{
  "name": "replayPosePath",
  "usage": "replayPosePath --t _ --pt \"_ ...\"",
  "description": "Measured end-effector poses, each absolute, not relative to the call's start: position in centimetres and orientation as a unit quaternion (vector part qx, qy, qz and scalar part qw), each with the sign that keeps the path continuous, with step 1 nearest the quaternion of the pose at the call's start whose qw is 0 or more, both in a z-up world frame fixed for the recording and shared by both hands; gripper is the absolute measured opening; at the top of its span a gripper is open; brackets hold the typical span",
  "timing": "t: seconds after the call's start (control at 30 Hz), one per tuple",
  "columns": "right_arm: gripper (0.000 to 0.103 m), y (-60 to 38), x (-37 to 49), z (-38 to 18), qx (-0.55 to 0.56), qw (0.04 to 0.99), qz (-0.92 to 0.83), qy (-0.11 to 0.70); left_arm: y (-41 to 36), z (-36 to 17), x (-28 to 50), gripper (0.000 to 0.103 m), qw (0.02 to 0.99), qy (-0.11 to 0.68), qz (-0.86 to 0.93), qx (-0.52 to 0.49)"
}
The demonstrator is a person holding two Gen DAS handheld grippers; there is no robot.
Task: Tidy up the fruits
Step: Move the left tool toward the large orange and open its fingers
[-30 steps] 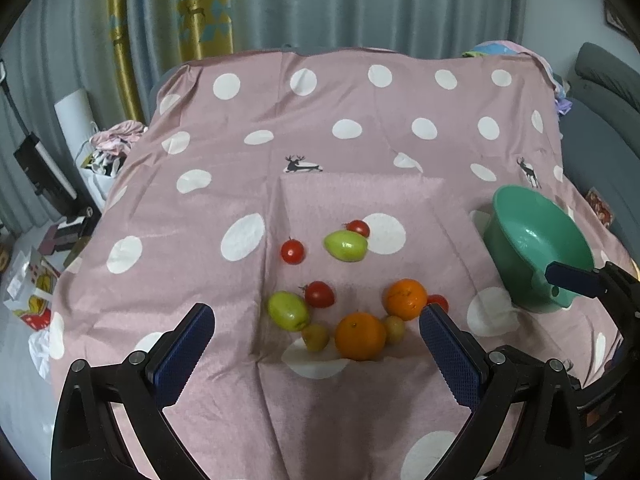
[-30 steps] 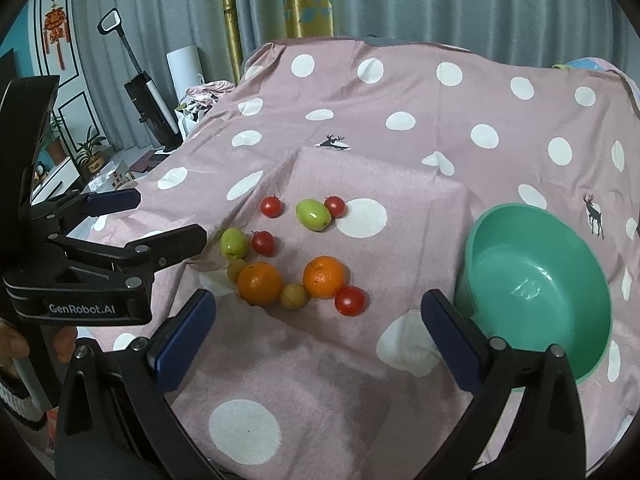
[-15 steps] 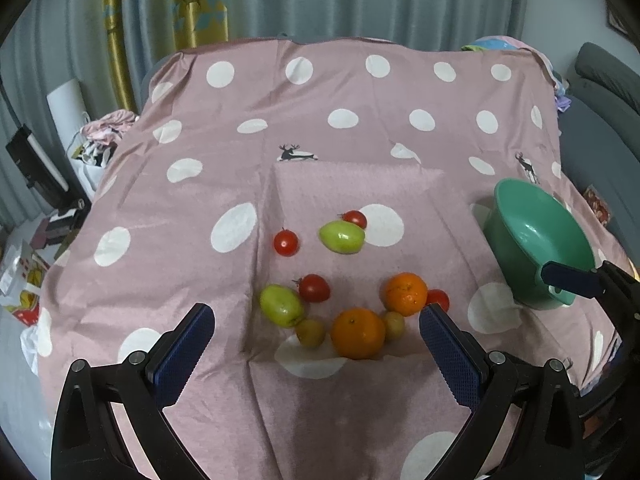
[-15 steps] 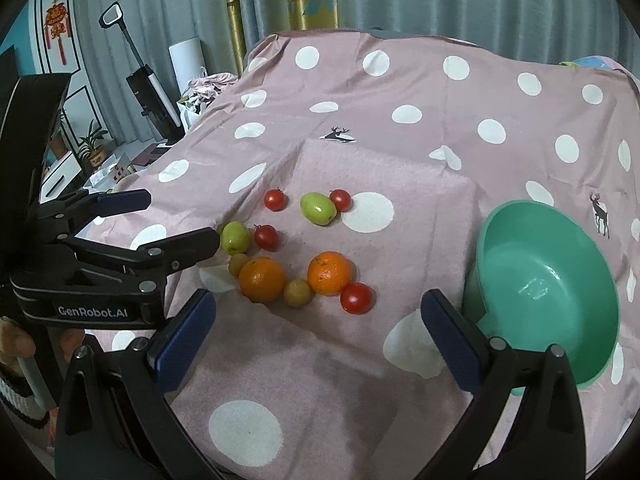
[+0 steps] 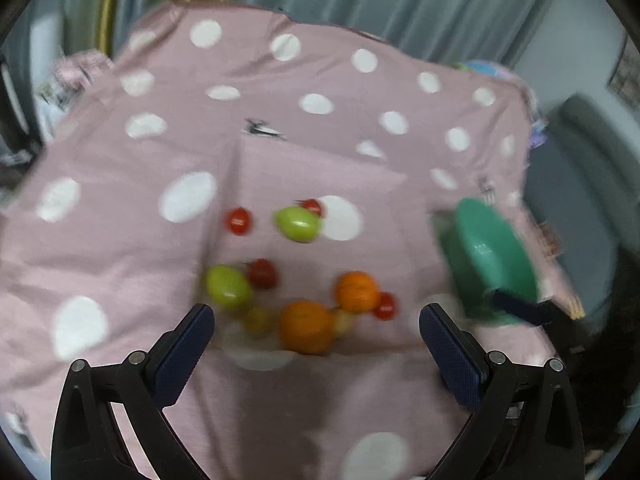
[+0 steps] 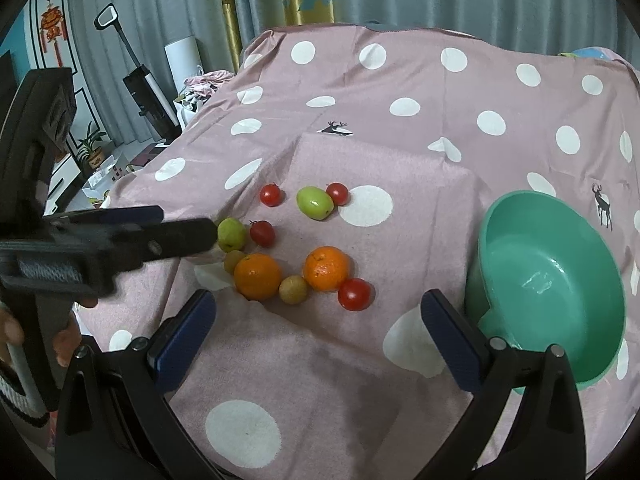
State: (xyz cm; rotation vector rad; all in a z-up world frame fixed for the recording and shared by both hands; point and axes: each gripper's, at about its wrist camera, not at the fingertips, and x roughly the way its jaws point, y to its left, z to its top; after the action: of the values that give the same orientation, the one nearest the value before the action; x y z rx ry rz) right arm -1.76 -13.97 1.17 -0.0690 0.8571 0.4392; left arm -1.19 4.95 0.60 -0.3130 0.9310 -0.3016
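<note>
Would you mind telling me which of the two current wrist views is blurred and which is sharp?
Left wrist view: motion-smeared, fruits such as the front orange and the green bowl streaked, though the left claw stays crisp. Right wrist view: sharp throughout, with glare on the bowl's inner wall and fisheye bending at the edges.

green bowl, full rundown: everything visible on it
The green bowl is a glossy teal basin, plastic by its look, with a rolled rim and a smooth inside that shows a small highlight. Nothing lies in it. It rests on the pink dotted cloth, tipped so its opening faces the fruit, to the right of them and apart from the nearest tomato. The right gripper, open, has its right finger in front of the near rim; contact cannot be told.
</note>
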Motion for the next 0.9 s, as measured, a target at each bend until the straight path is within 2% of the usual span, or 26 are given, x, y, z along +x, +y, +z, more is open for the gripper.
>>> replayPosePath --t 0.3,0.47,0.63,0.8,0.9 --pt "0.103 -14.4 -1.8 0.3 -0.013 0.882 0.216 0.419 5.5 1.2 -1.1 0.102 0.818 0.426 -0.282 -0.264" --pt "0.103 -14.9 -1.5 -0.2 0.01 0.877 0.23 0.422 7.0 1.6 -0.2 0.102 0.809 0.41 -0.268 -0.325" --pt "0.103 -14.6 -1.2 -1.3 0.027 0.867 0.247 0.432 6.6 0.4 0.6 0.102 0.821 0.414 -0.252 -0.301" --pt "0.103 -14.5 -0.9 -2.1 0.043 0.857 0.263 0.441 5.7 -1.8 1.4 0.102 0.816 0.478 -0.234 -0.226" --pt "0.103 -14.5 -0.8 -2.5 0.053 0.85 0.275 0.446 5.6 -2.6 1.3 0.102 0.816 0.486 -0.232 -0.212"
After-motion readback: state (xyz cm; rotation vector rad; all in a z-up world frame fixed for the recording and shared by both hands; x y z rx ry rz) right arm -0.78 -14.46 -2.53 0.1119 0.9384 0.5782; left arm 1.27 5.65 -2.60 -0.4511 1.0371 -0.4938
